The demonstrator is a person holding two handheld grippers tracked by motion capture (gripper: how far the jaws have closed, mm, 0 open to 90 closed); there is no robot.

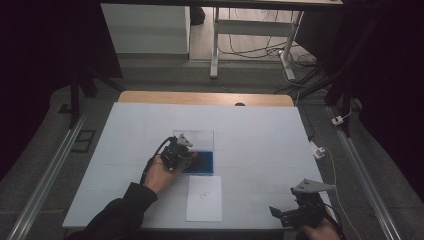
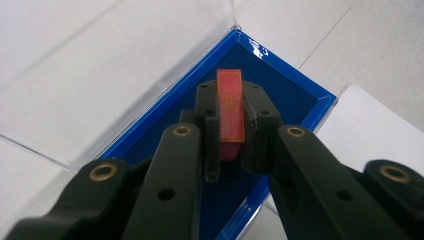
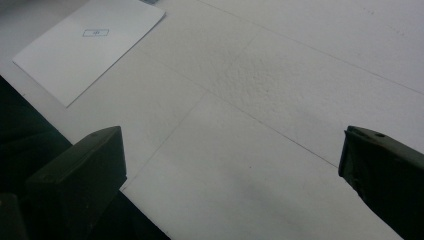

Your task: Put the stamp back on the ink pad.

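L gripper (image 2: 231,137) pinches red block (image 2: 230,112) upright over blue tray (image 2: 295,95); long axis runs along the jaws. Paper sheet (image 1: 204,198) lies just toward the person, nearer L. R gripper (image 1: 300,212) spread wide, idle.

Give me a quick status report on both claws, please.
Left claw shut on red block, over blue case. Right claw open, idle above table. Nothing in the way.

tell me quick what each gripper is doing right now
Left gripper: shut on the red block, above the blue-lined case.
Right gripper: open, holding nothing, over the white table.
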